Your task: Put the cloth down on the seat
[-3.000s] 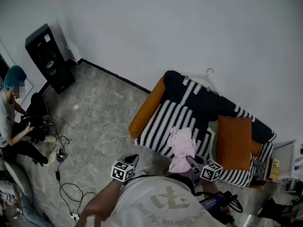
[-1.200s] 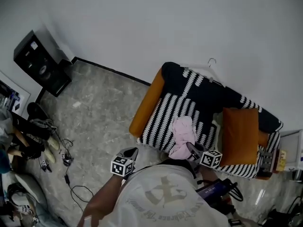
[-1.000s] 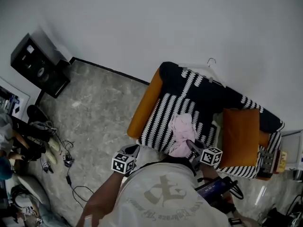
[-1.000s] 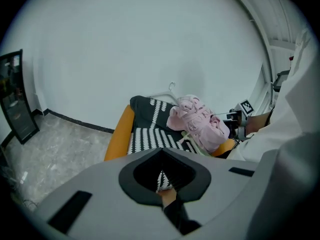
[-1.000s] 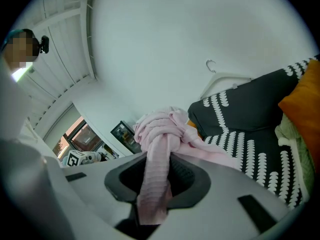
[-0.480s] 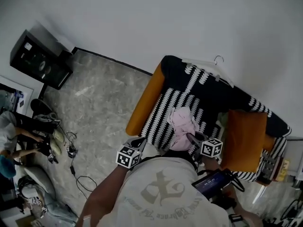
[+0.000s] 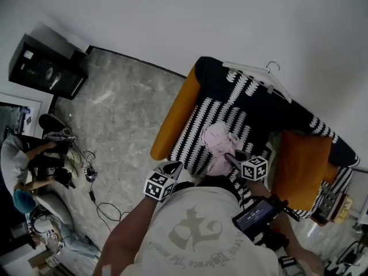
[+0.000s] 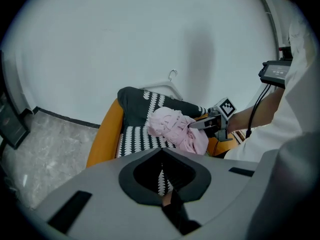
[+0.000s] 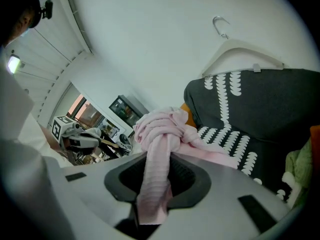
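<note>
Your left gripper (image 7: 171,168) hovers at the near edge of the seat (image 7: 192,132), its jaws pressed together on nothing. Just right of it, the pink cloth (image 7: 217,145) bunches over the striped cover; whether it rests there is unclear. Your right gripper (image 7: 231,157) pinches one strip of it. Farther right lies an orange cushion (image 7: 300,165).

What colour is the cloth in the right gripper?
Pale pink: the cloth shows best in the right gripper view.

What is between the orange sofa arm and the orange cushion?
In the head view, the black-and-white patterned seat cover lies there, and the crumpled pink cloth gripped by the right claw.
</note>
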Motion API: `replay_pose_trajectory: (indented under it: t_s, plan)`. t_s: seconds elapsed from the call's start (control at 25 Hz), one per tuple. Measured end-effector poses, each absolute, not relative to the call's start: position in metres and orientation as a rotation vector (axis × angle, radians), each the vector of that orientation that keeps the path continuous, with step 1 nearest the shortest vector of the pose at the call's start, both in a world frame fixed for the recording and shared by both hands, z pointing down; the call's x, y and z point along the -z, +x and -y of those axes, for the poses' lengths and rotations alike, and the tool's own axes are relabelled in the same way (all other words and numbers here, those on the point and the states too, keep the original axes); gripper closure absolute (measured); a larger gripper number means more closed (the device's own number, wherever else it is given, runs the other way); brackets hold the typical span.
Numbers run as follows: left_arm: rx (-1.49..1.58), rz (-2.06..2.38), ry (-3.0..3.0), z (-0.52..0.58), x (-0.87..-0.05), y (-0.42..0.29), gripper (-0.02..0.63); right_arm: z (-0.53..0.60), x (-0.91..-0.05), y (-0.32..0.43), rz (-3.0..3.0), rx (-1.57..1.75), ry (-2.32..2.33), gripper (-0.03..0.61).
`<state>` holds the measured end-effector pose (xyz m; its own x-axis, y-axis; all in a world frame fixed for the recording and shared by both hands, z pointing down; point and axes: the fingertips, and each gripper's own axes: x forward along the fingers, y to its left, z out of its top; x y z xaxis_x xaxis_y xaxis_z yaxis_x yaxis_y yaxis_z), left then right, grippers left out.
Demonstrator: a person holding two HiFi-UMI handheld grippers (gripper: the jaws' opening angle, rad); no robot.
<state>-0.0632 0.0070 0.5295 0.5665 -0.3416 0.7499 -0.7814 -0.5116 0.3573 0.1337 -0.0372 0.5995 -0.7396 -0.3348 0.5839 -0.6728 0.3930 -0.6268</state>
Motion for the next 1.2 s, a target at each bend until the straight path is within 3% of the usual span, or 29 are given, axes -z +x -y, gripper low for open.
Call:
replay_pose_trajectory:
  t_s: [1.2]
  plan:
    - [-0.820, 0.801, 1.944, 0.027, -0.601, -0.012, 0.601, 0.126, -0.751, 0.159, 2.101, -1.128, 0.700, 0.468]
